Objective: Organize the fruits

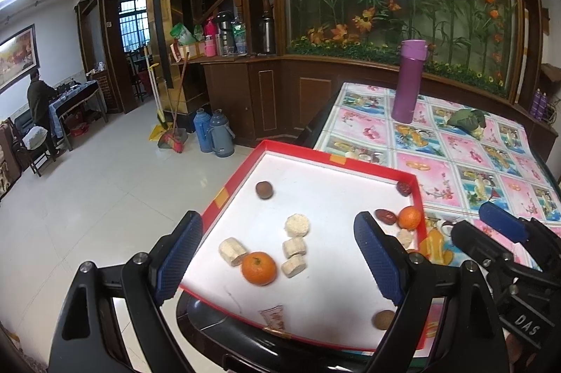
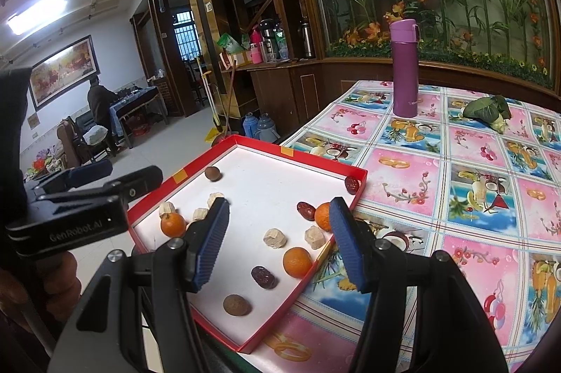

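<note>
If nudged hard, could slide off the table (image 2: 455, 232): red tray (image 2: 357, 174) at near left edge, holding oranges (image 2: 297, 262), dates (image 2: 263, 276), nuts (image 2: 237, 304). Both empty and open, hovering above tray: left gripper (image 1: 277, 253), right gripper (image 2: 278, 243).

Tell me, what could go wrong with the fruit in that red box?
1. The red box pokes out past the table edge over the floor. Pressing on that overhanging part might tip it.
2. The oranges are round and loose on the smooth white bottom, so a nudge from the open left tongs could send one rolling.
3. Both tongs are close together. The right tongs, also open, might bump the left ones while reaching.
</note>
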